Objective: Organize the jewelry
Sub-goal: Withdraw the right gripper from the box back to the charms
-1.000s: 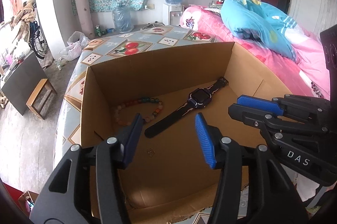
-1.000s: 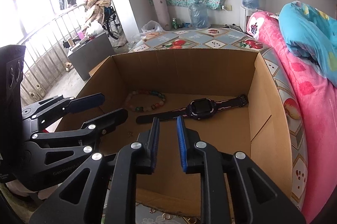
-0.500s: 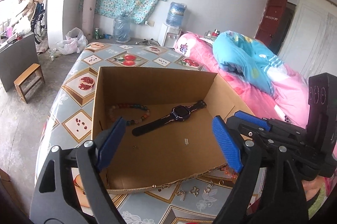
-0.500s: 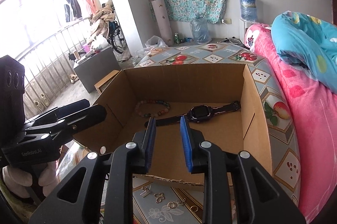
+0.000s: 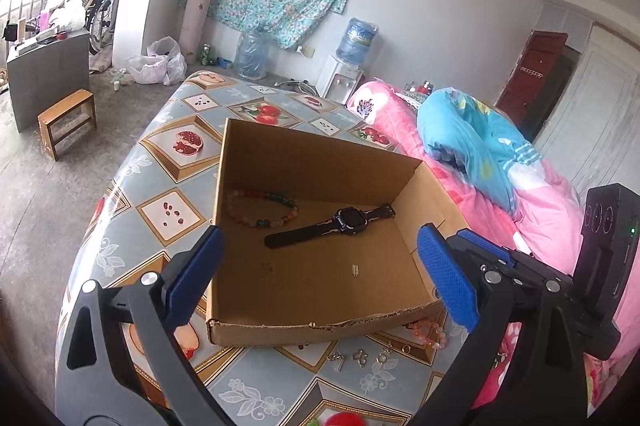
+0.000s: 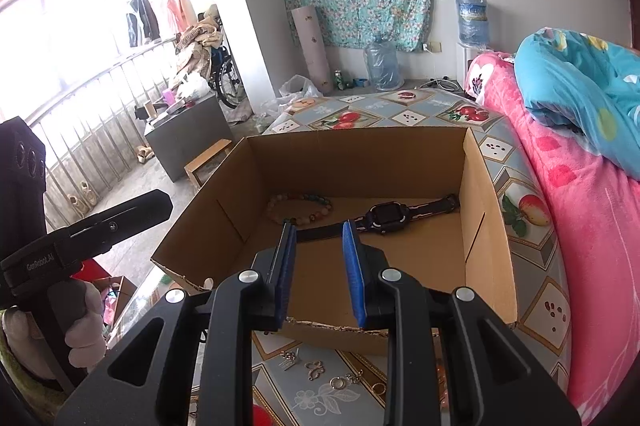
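Cardboard box (image 5: 320, 290) sits at the centre of both views on a tabletop (image 5: 168, 214) covered in a fruit-print cloth. Inside it, toward the upper middle of the left wrist view, a beaded bracelet (image 5: 262, 208) lies by the back left corner, and a black watch (image 5: 332, 226) lies stretched out just to its right, near but apart from it. Two tiny metal pieces (image 5: 355, 269) rest on the box floor lower down; what they are is too small to tell.

Below the box's torn front edge, at the bottom centre of the left wrist view, small silver trinkets (image 5: 360, 357) lie on the cloth, with a pink bead bracelet (image 5: 430, 332) just to their right, partly behind the right tool.

The left tool (image 5: 316, 278) fills the lower part of its view with its blue pads spread wide, holding nothing. The right tool (image 6: 319, 270) occupies the bottom centre of its view, pads parted by a narrow gap, also holding nothing; rings and charms (image 6: 320, 370) show on the cloth beneath it.

A pink bed (image 6: 592, 209) runs along the right edge.
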`<state>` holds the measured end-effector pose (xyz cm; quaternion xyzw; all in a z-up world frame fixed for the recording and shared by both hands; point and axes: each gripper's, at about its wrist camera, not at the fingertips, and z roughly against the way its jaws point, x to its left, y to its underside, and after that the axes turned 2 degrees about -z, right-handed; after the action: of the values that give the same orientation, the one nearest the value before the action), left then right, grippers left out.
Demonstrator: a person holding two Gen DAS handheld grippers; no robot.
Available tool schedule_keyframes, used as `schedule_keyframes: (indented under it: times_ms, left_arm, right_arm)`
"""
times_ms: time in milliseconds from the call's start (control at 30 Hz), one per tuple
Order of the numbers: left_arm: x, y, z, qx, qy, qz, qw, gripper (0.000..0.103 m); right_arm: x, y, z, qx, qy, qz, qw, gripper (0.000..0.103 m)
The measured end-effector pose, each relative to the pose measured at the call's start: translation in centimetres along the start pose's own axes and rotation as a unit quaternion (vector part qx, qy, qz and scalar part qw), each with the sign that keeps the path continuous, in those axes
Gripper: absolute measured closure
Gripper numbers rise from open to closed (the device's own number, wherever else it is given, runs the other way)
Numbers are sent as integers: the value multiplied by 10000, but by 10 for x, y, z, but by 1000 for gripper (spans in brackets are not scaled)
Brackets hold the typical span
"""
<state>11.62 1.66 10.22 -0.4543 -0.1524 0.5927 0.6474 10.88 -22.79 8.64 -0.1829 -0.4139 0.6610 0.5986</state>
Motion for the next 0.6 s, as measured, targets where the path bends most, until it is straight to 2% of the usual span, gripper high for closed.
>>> schedule_keyframes:
  times_ms: [300,433,600]
  left_arm:
    - [4,3,1,67,165,282,9994,8]
    - [4,6,-2,203,312,238,9990,8]
    - [-2,13,4,96,460,27,9989,8]
  right_arm:
    - [1,1,5,-69,5,-28,10000,79]
    - [1,1,9,-160,-79,-49,9998,79]
    - [-5,1,24,-365,-272,-99,9989,79]
